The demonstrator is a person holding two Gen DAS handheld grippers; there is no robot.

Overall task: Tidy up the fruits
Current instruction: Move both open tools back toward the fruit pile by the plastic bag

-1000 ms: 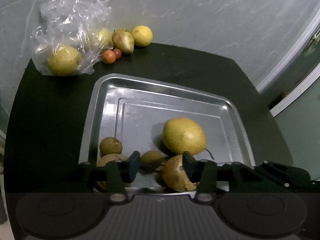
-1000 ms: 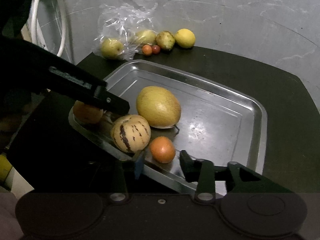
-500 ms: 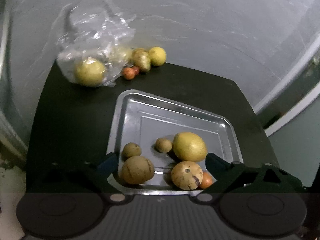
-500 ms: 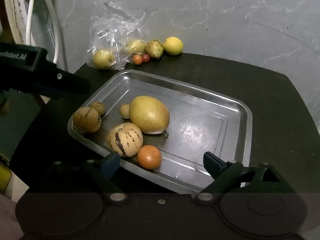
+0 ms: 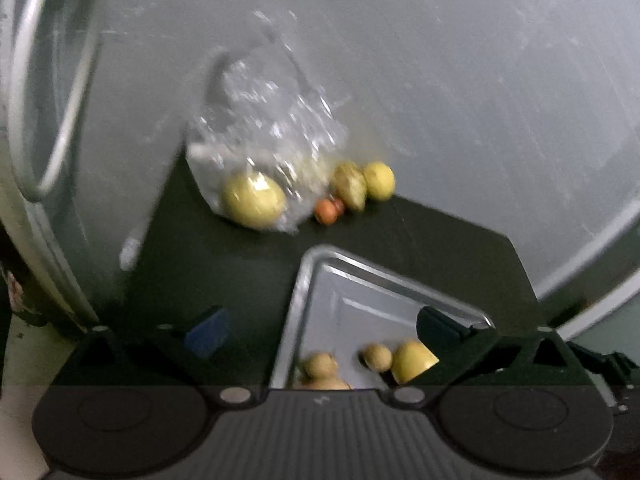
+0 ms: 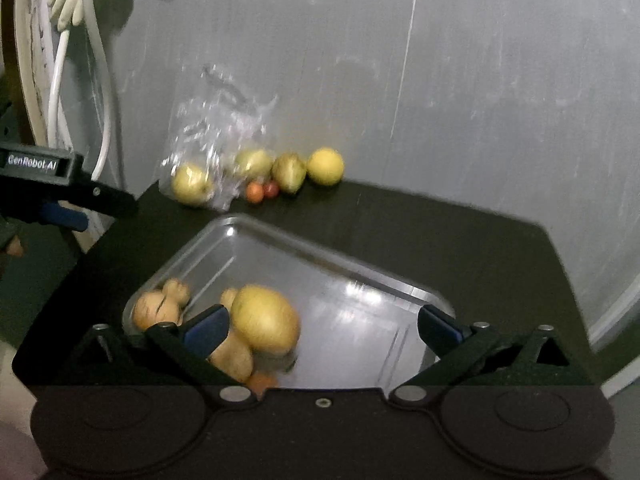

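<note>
Both wrist cameras look forward and down over the desk [image 6: 440, 240] toward the grey wall. The left view sits further left, the tray [image 5: 304, 280] at lower centre; the right view has the tray [image 6: 240, 224] centred. Both share the bag [image 5: 272, 136] and the loose fruit by the wall.

The tray [image 6: 352, 268] is shiny bare metal with bright glints. The tabletop [image 6: 460, 240] looks dark and matt. The bag [image 5: 264, 120] is clear, crinkled, glossy plastic. The wall [image 6: 480, 80] is grey, dull and streaked. Fingers [image 6: 208, 326] carry matt blue pads on black plastic.
</note>
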